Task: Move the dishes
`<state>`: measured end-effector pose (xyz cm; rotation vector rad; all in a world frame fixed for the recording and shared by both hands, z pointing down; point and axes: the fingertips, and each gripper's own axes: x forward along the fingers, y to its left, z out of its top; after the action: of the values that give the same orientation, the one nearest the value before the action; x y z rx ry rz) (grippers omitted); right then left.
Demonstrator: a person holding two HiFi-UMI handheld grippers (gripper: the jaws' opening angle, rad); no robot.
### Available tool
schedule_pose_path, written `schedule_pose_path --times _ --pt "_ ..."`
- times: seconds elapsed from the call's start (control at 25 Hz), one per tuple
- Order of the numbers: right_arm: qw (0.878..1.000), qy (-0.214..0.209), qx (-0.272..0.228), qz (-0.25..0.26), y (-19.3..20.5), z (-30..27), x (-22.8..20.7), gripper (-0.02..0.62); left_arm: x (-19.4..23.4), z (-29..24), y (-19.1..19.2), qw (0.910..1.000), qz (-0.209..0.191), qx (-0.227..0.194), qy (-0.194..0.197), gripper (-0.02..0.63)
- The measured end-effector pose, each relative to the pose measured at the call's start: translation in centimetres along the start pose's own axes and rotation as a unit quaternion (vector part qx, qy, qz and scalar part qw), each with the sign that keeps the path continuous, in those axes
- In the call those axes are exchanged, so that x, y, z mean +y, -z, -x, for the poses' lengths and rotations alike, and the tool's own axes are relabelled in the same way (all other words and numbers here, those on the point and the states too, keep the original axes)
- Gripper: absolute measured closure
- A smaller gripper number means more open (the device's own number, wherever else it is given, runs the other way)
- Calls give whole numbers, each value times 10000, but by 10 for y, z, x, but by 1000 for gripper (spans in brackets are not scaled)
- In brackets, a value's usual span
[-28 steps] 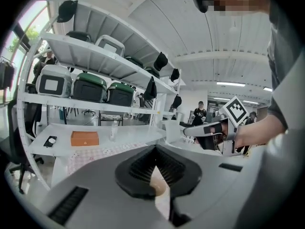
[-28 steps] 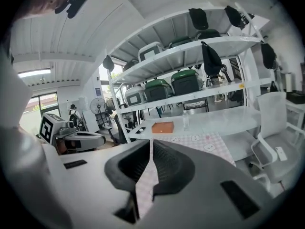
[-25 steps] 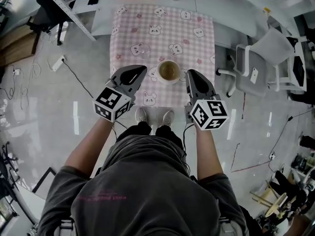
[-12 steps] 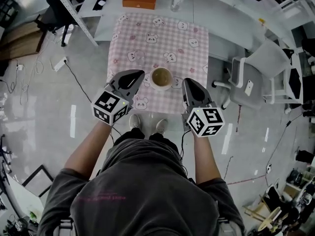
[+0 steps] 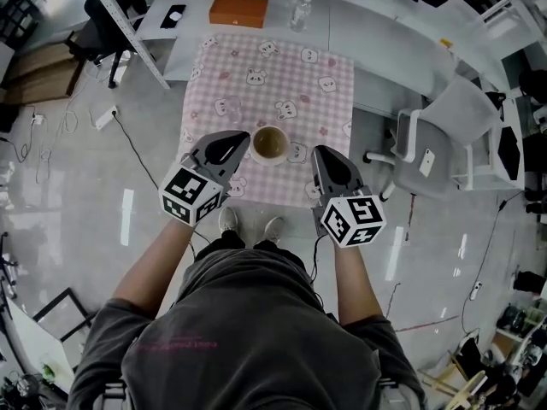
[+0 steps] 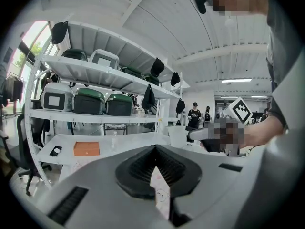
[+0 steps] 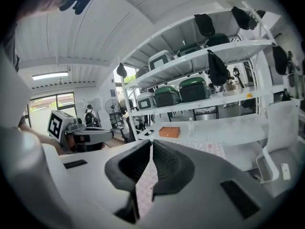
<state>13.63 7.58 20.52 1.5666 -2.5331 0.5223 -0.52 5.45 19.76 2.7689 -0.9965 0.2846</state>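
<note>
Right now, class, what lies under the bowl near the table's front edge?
The bowl stands on a pink checked cloth printed with cartoon animals. The cloth covers the tabletop, so that surface cannot be seen, nor the patch directly beneath the bowl.

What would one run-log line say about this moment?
left gripper: shut, empty | right gripper: shut, empty | bowl: on pink checked tablecloth, between grippers, not held

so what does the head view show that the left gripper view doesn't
Only the head view: the shoes and the white chair. Only the left gripper view: the shelves of green-lidded cases, and people far back. Both: the orange box, the bottle and the right hand-held gripper.
</note>
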Motion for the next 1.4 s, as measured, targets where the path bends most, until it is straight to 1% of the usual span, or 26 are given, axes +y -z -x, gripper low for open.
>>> schedule_pose_path --times 0.24,0.64,0.92,1.0,1.4 --pt "10000 -48 1 17 -3 10 -9 572 -8 -4 -5 10000 -74 -10 -59 604" --pt "9999 -103 -8 -29 -3 11 -15 574 -10 -2 -1 9999 -24 29 -105 604" --pt "9999 -134 -1 -100 -2 8 -14 577 -6 1 4 9999 44 63 -146 604" --pt "9999 -131 -11 -107 -2 7 -13 586 -5 1 5 9999 51 67 -142 604" --pt "9998 -146 5 -114 -1 6 -9 591 -7 -1 4 9999 63 65 -88 604"
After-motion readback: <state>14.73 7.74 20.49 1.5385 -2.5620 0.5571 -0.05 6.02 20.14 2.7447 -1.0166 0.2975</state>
